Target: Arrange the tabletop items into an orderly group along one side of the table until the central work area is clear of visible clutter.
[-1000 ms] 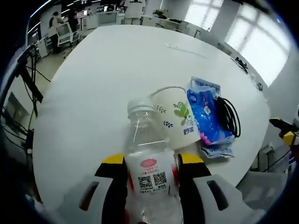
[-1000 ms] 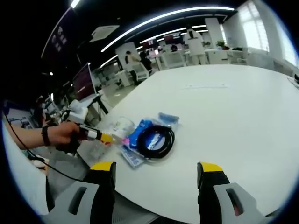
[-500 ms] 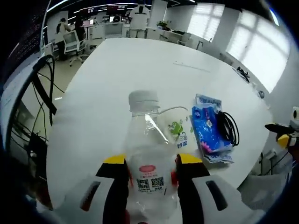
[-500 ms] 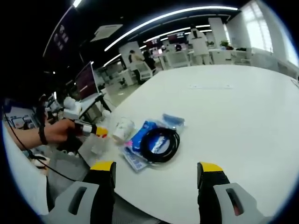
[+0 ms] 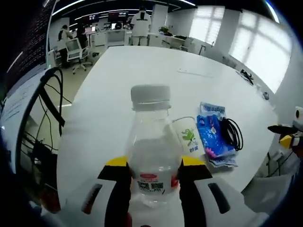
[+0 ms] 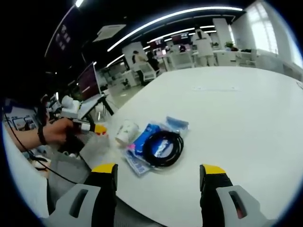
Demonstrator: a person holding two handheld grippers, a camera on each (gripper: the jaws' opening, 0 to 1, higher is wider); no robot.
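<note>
In the left gripper view, a clear plastic bottle [image 5: 151,142] with a white cap is pinched between the yellow-tipped fingers of the left gripper [image 5: 151,165], standing upright and raised above the near edge of the white desk [image 5: 137,71]. Behind it, a paper cup [image 5: 186,137] printed with green is seen lying on its side, just beside a blue packet [image 5: 211,137]. A coiled black cable [image 5: 233,134] rests against the packet's far side.

In the right gripper view, the fingers of the right gripper [image 6: 158,182] are spread apart with nothing between them, held over the desk edge. The cable [image 6: 163,148] is seen lying on the blue packet [image 6: 143,137], with the cup [image 6: 126,132] beside it. A hand [image 6: 56,132] holding the left gripper is seen at the left.
</note>
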